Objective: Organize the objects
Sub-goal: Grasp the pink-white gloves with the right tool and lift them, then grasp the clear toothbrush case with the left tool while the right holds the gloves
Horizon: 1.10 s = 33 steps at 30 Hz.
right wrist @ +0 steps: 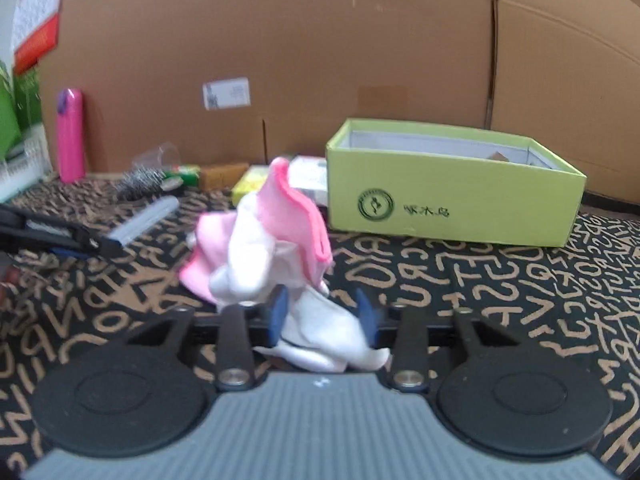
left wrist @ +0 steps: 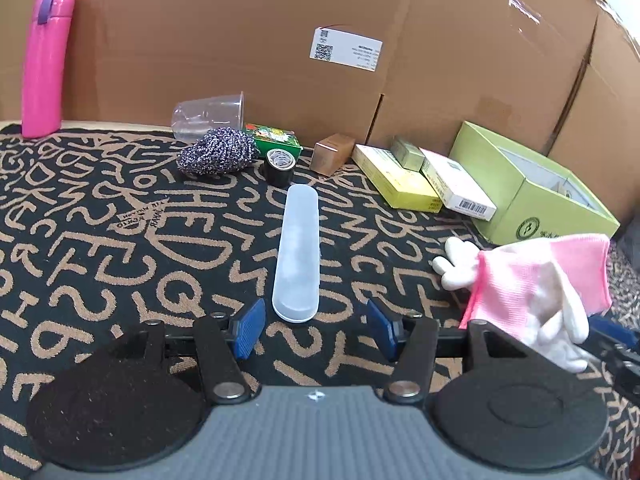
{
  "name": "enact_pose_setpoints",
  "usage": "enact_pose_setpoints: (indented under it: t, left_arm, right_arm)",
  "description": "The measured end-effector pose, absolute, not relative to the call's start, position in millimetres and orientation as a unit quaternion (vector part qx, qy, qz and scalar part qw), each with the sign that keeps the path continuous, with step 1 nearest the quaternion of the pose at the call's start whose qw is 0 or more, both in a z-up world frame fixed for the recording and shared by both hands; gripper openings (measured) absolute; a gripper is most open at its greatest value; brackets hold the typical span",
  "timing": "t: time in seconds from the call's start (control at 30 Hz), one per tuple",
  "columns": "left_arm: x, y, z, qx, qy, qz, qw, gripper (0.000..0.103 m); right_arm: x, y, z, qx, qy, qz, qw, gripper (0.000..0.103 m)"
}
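Observation:
My right gripper (right wrist: 322,316) is shut on a pink and white glove (right wrist: 272,248), held above the patterned mat; the glove also shows at the right of the left wrist view (left wrist: 536,280). An open green box (right wrist: 452,184) stands just beyond and to the right of it, also seen in the left wrist view (left wrist: 532,184). My left gripper (left wrist: 316,326) is open and empty, its blue pads either side of the near end of a translucent white oblong case (left wrist: 298,252) lying on the mat.
At the back of the mat (left wrist: 100,240) lie a clear cup (left wrist: 208,114) on its side, a steel scourer (left wrist: 218,152), a black tape roll (left wrist: 279,168), and several small boxes (left wrist: 400,178). A pink bottle (left wrist: 46,64) stands far left. Cardboard walls (left wrist: 240,40) close the back.

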<state>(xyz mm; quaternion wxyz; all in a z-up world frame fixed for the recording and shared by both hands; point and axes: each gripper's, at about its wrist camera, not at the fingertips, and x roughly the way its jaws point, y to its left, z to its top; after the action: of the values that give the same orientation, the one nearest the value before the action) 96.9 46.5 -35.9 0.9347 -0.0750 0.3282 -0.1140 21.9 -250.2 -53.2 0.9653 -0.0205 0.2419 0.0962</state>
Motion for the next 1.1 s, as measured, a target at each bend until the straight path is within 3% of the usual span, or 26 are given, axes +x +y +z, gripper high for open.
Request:
enact_pose_setpoints:
  t: [0.07, 0.3, 0.33, 0.37, 0.5, 0.63, 0.7, 0.77, 0.8, 0.83, 0.9, 1.0, 1.1]
  left_arm:
    - [98, 44, -36, -0.068, 0.328, -0.113, 0.935, 0.061]
    - [106, 41, -35, -0.058, 0.328, -0.109, 0.936, 0.069]
    - [108, 42, -36, -0.059, 0.328, -0.106, 0.937, 0.070]
    - [111, 42, -36, -0.060, 0.327, -0.102, 0.937, 0.071]
    - [124, 40, -36, -0.059, 0.326, -0.095, 0.939, 0.072]
    - [137, 34, -37, -0.051, 0.322, -0.096, 0.940, 0.074]
    - [142, 30, -40, -0.036, 0.316, -0.092, 0.943, 0.075]
    - [144, 26, -42, -0.016, 0.313, -0.092, 0.945, 0.072]
    - [143, 24, -42, -0.005, 0.312, -0.092, 0.946, 0.063]
    - [141, 24, -42, 0.004, 0.311, -0.093, 0.946, 0.048]
    - [137, 25, -41, 0.004, 0.313, -0.102, 0.944, 0.042]
    - [136, 28, -40, -0.012, 0.319, -0.114, 0.941, 0.042]
    - [140, 26, -40, -0.016, 0.320, -0.111, 0.941, 0.057]
  right_arm:
    - [14, -243, -50, -0.037, 0.222, 0.108, 0.968, 0.051]
    - [-7, -207, -34, -0.110, 0.136, 0.146, 0.974, 0.052]
    - [-10, -204, -31, -0.114, 0.131, 0.161, 0.972, 0.058]
    - [-9, -201, -31, -0.118, 0.136, 0.174, 0.968, 0.064]
    - [14, -192, -47, -0.142, 0.169, 0.166, 0.961, 0.066]
    - [52, -195, -64, -0.146, 0.248, 0.165, 0.943, 0.075]
    - [55, -190, -67, -0.162, 0.268, 0.169, 0.934, 0.071]
    - [48, -184, -69, -0.183, 0.277, 0.180, 0.926, 0.035]
    - [44, -183, -70, -0.189, 0.276, 0.179, 0.926, 0.032]
    - [41, -183, -69, -0.192, 0.275, 0.177, 0.925, 0.022]
    - [36, -186, -67, -0.178, 0.275, 0.181, 0.928, 0.017]
    - [30, -194, -58, -0.135, 0.273, 0.195, 0.932, 0.016]
    - [23, -206, -38, -0.068, 0.250, 0.224, 0.939, 0.016]
